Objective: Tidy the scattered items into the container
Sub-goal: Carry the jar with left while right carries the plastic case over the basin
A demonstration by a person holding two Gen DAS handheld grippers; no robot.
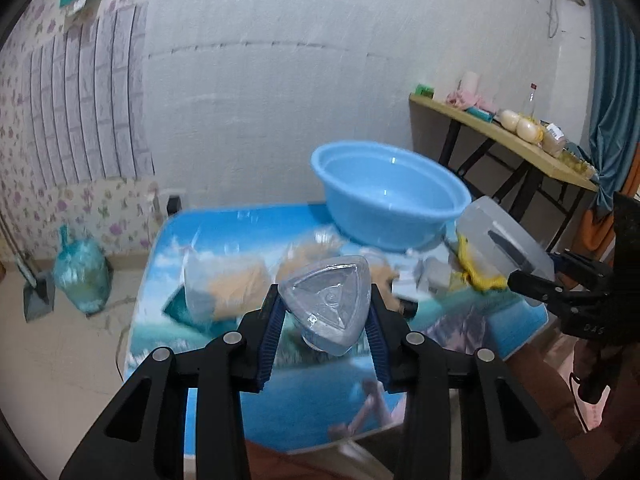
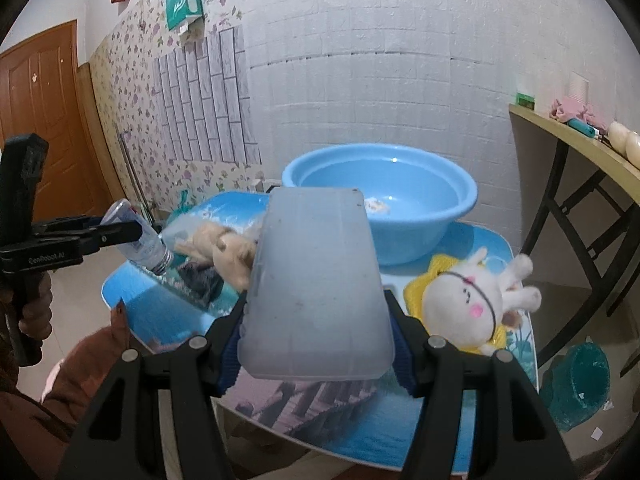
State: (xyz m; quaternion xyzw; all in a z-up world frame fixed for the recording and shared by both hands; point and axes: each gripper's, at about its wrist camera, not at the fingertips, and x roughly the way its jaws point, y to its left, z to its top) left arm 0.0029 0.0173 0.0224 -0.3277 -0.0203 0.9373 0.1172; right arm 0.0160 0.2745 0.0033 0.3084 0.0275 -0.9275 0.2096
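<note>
The room light is soft and even, with a small white shine inside the round blue plastic bowl point(image 1: 390, 196). The left view is blurry. Both pictures bend at their dark round edges.

Brown door point(image 2: 44, 120) far left; wooden side table point(image 2: 576, 148) right; tied green bag point(image 1: 82, 276) on floor.

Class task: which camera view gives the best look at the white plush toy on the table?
The right wrist view. There the white plush toy lies in full sight on a yellow cloth, face and limbs clear. In the left wrist view the box in the right gripper hides it; only the yellow cloth shows.
</note>
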